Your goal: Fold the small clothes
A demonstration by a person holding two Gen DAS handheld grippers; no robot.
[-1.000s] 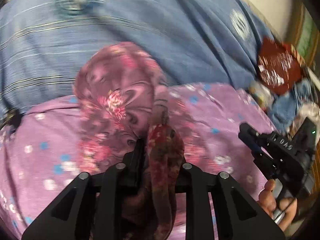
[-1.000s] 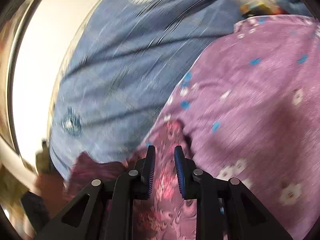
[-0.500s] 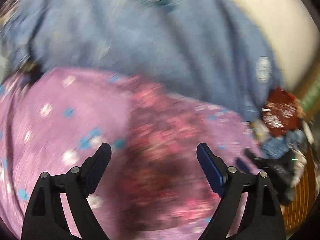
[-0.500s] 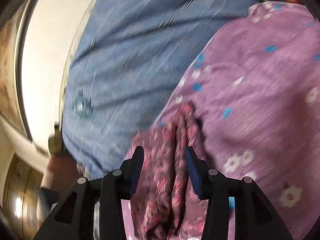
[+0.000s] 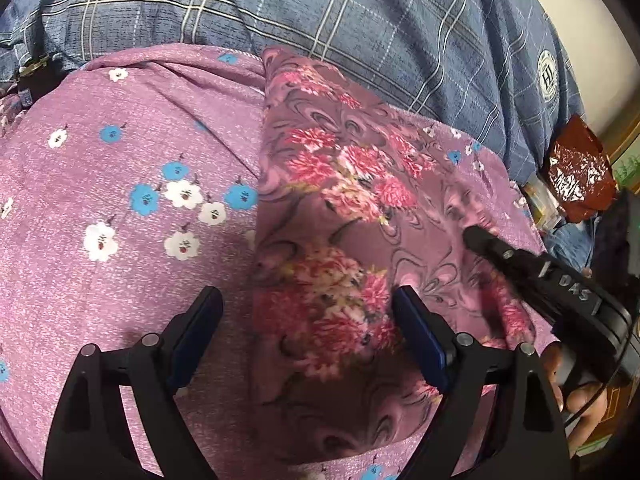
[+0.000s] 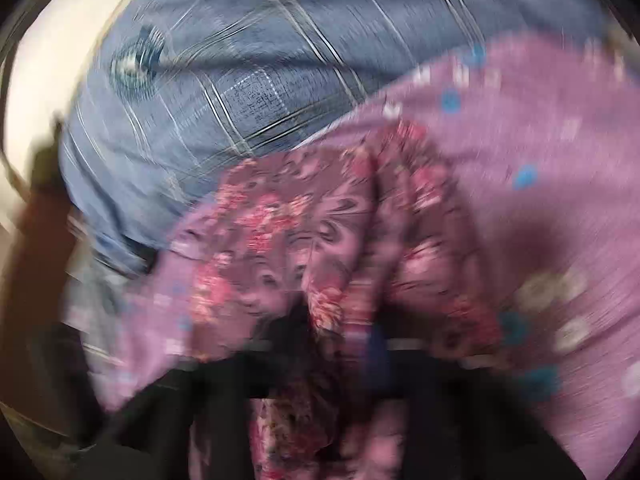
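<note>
Left wrist: left gripper [image 5: 306, 330] jaws spread over floral cloth [image 5: 344, 216]; right gripper [image 5: 474, 238] jaws closing, cloth between.

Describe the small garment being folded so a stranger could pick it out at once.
Start at the blue checked bedcover, then come down to the lilac sheet dotted with small white and blue flowers that lies over it. On that sheet lies the small garment, spread out in front of the open left gripper. Its darker mauve ground, swirling lines and big pink blossoms set it apart.
</note>
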